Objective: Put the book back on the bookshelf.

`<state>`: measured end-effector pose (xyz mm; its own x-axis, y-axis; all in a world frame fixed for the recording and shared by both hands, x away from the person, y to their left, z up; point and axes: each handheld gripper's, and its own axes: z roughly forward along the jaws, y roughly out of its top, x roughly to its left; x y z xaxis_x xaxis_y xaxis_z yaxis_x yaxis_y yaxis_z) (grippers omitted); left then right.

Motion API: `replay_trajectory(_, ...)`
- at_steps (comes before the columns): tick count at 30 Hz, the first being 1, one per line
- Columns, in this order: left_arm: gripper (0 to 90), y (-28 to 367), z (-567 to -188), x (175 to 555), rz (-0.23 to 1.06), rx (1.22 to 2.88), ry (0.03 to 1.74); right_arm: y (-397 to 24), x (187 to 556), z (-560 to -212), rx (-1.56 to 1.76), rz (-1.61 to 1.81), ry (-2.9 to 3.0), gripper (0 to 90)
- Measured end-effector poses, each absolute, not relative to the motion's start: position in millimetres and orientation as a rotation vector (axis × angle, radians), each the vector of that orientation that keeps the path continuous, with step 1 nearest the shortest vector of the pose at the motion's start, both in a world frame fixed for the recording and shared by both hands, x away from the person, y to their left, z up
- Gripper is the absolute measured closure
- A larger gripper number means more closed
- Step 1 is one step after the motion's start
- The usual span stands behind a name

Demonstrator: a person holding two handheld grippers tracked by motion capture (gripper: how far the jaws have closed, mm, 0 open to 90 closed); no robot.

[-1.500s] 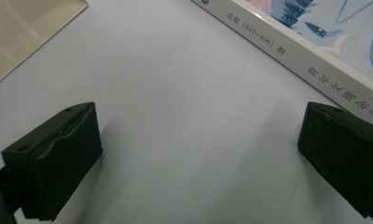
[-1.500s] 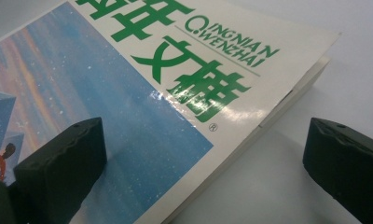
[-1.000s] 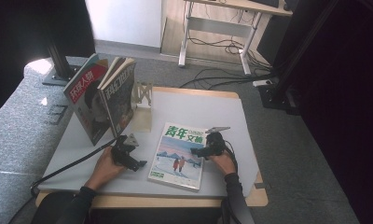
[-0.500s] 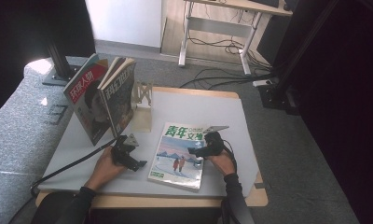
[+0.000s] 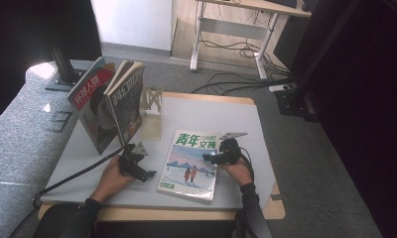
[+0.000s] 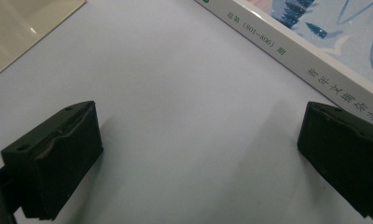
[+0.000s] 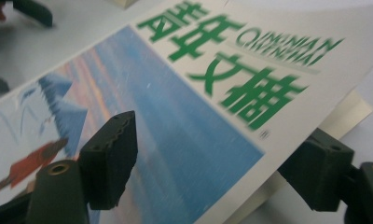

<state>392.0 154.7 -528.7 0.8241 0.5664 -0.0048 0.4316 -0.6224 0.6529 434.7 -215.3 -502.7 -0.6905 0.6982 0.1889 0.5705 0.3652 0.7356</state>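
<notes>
A magazine (image 5: 189,161) with a green title and a snowy blue cover lies flat on the grey table (image 5: 211,114). My right gripper (image 5: 209,157) is at its right edge. In the right gripper view the raised cover (image 7: 175,116) runs between the jaws, one above it and one beneath its edge. The jaws have just been closing, with a gap still showing. My left gripper (image 5: 146,173) rests on the table by the magazine's spine (image 6: 315,70). It stands open (image 6: 198,140) over bare table.
Two magazines (image 5: 95,106) (image 5: 129,101) stand upright at the back left against a pale wooden rack (image 5: 151,99), whose beige base (image 6: 21,28) lies near the left gripper. A cable (image 5: 72,176) trails off the table's left front.
</notes>
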Motion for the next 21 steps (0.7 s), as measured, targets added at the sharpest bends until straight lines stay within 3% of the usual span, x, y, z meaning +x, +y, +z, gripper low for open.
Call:
replay_trajectory(8,0.0,154,-529,392,0.266,2.336,0.729,-211,449,-505,1.148,1.222,2.406,49.5)
replay_trajectory(15,0.6,154,-528,391,0.271,2.335,0.729,-218,445,-501,1.201,1.226,2.399,76.8)
replay_trajectory(21,0.9,154,-528,390,0.271,2.339,0.727,-213,436,-491,1.16,1.228,2.376,84.9)
